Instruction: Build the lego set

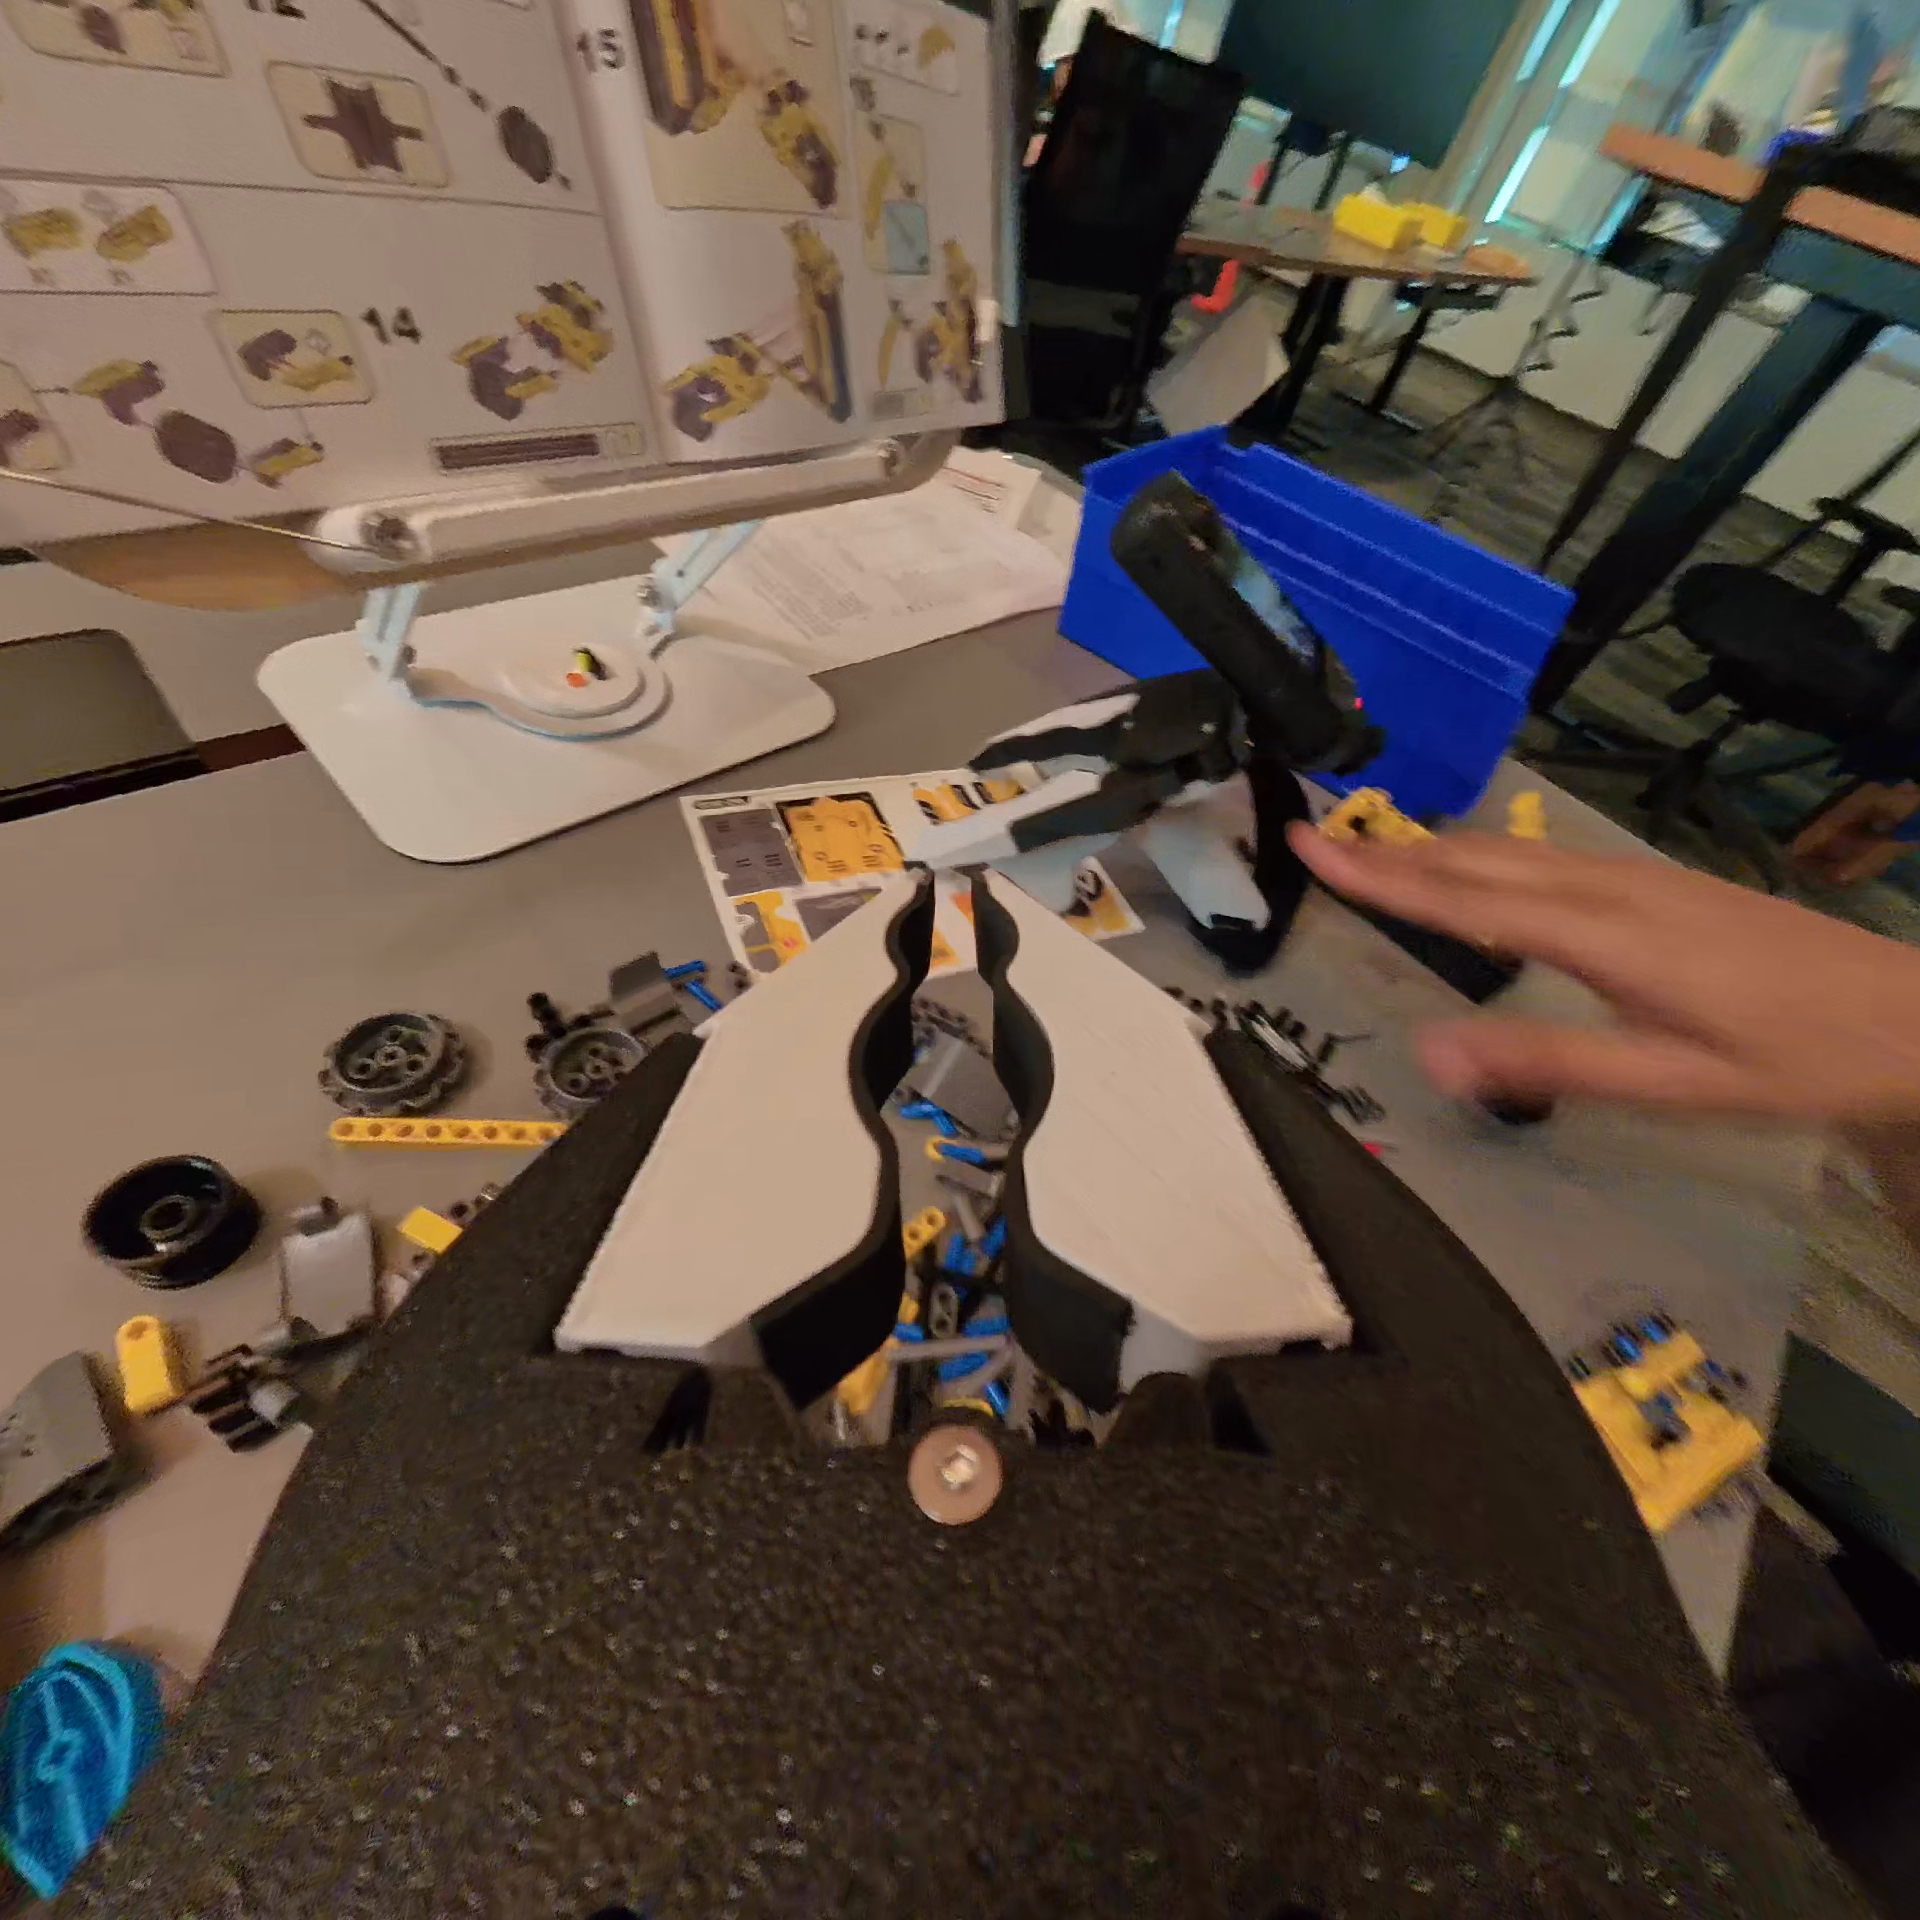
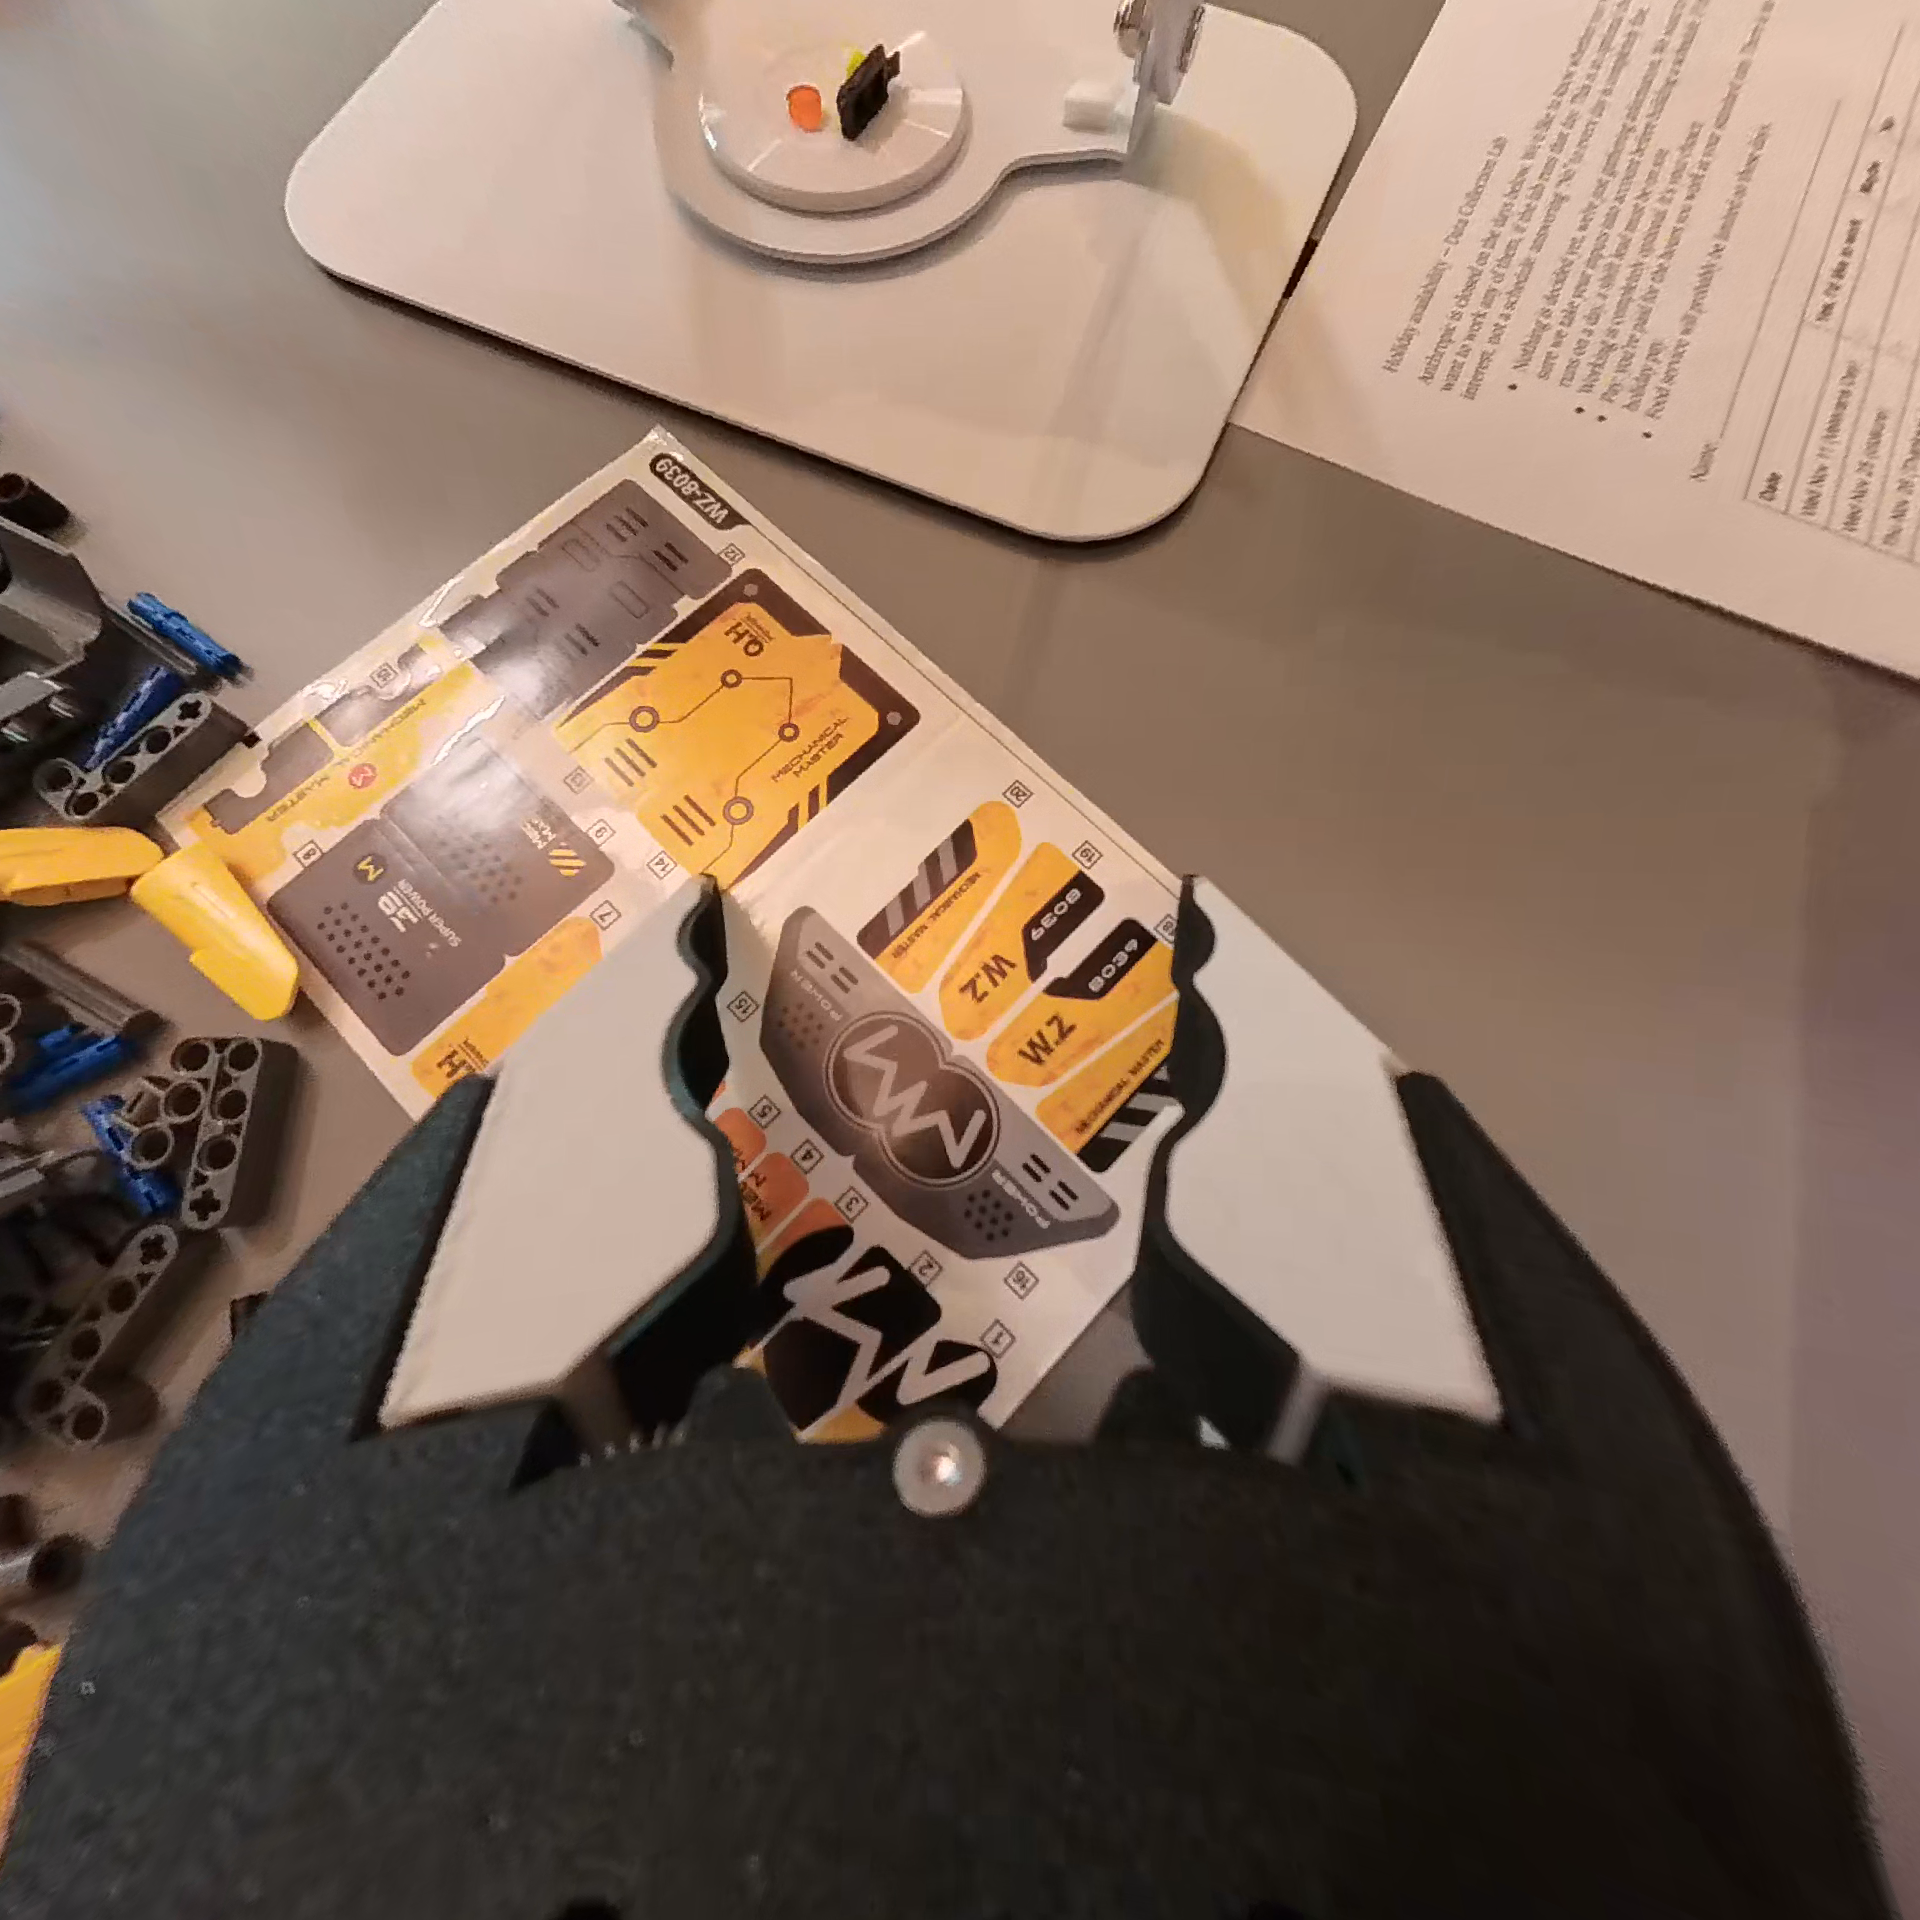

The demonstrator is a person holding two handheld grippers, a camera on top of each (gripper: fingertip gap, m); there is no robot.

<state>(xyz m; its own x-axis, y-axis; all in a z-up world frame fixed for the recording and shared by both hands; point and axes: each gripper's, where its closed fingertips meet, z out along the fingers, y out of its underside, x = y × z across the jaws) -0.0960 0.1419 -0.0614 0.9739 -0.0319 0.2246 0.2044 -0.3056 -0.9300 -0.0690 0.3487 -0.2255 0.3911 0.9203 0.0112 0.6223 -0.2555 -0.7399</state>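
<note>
I see a glossy paper sticker sheet (image 2: 665, 790) under my right fingers (image 2: 582, 1143), which are smooth white plastic; desk (image 2: 1455, 935) smooth matt grey.

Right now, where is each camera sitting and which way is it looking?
Left wrist view: sits on the left gripper, looking forward over scattered building pieces toward an instruction booklet; its nearly closed fingers, a bare hand and the right gripper standing on the table show.
Right wrist view: sits on the right gripper, looking steeply down at the sticker sheet; its open fingers show.
Shared: the sticker sheet and white stand base.
</note>
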